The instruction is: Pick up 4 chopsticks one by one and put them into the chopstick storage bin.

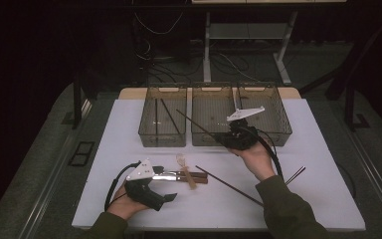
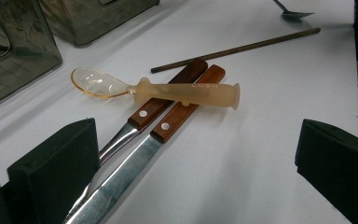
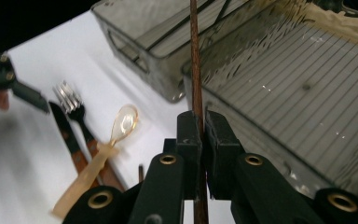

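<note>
1. The worktop (image 1: 129, 149) carries three smoky bins; the left bin (image 1: 162, 135) already has two dark sticks lying in it, so I judge that is where my chopstick goes.
2. My right gripper (image 3: 199, 122) hangs at the near wall of the middle bin (image 1: 212, 134), jaws clamped shut on the chopstick (image 1: 199, 124), which slants up and left over that bin toward the left one.
3. To do this well: I would swing the stick's far tip over the left bin, bring it in line with the sticks there, lower it, and part the jaws only once it lies flat.
4. My left gripper (image 1: 149, 186) rests near the front edge, jaws wide apart and empty, pointed at two wooden-handled blades (image 2: 168, 112) with a translucent spoon (image 2: 158, 89) across them.
5. Another chopstick (image 2: 235, 49) lies just beyond them.
</note>
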